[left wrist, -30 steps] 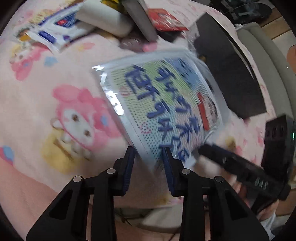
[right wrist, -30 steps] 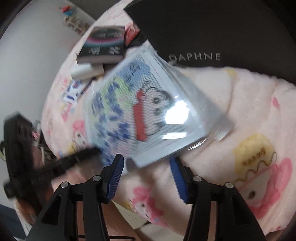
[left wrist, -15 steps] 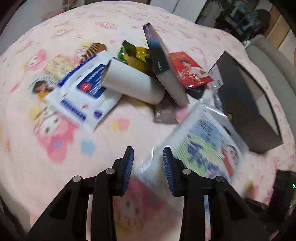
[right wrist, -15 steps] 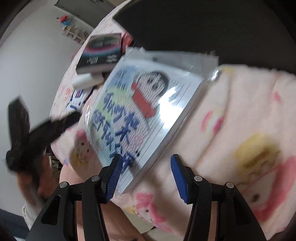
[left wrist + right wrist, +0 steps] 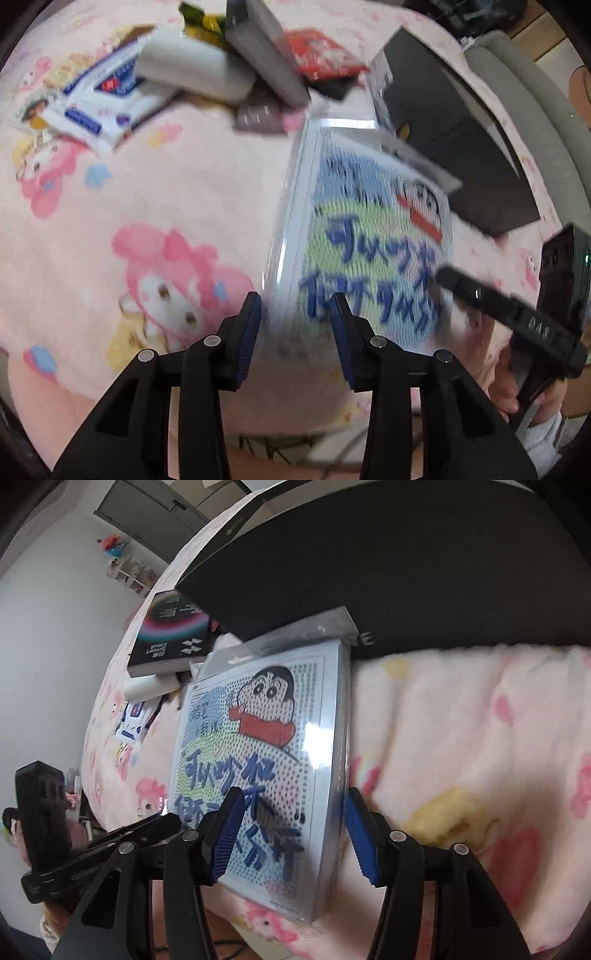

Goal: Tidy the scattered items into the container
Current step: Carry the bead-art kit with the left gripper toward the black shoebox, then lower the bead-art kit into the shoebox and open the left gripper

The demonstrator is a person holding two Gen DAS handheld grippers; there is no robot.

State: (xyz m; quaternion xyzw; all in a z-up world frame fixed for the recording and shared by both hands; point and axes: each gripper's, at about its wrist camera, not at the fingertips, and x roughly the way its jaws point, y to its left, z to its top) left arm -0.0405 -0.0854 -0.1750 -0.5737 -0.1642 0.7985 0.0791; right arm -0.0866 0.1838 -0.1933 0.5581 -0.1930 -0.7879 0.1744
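My right tool (image 5: 291, 830) was spread wide, its blue pads either side of the near end of the cartoon packet (image 5: 266, 760); no clear contact on either pad, so I judged it not gripped. My left tool (image 5: 293, 328) was also spread, nothing between the pads, the packet's near left corner just ahead of it. In the left view the other tool's finger tip (image 5: 447, 277) sat at the packet's right edge.

The packet lay flat on the pink blanket (image 5: 155, 192) covering the bed, in a clear sleeve, its far end touching or slipping under the black container (image 5: 388, 561). Could not tell if that end was inside or just tucked below the lid edge.

Beyond my left tool, up ahead: wipes pack (image 5: 99, 99), white roll (image 5: 195, 70) lying on it, a dark book (image 5: 266, 48) leaning on the pile, a red packet (image 5: 321, 55) to its right, a green-yellow wrapper (image 5: 199, 18) behind. All still outside the container.

Step in hand, my guess: picking up the packet to get it into the container. Task looked early, most items unplaced.

Next move would need the right tool to close on the packet's near edge. It is thin and slick, so the pinch has to be square or it may slide out. Then lift and angle it over the container's rim.
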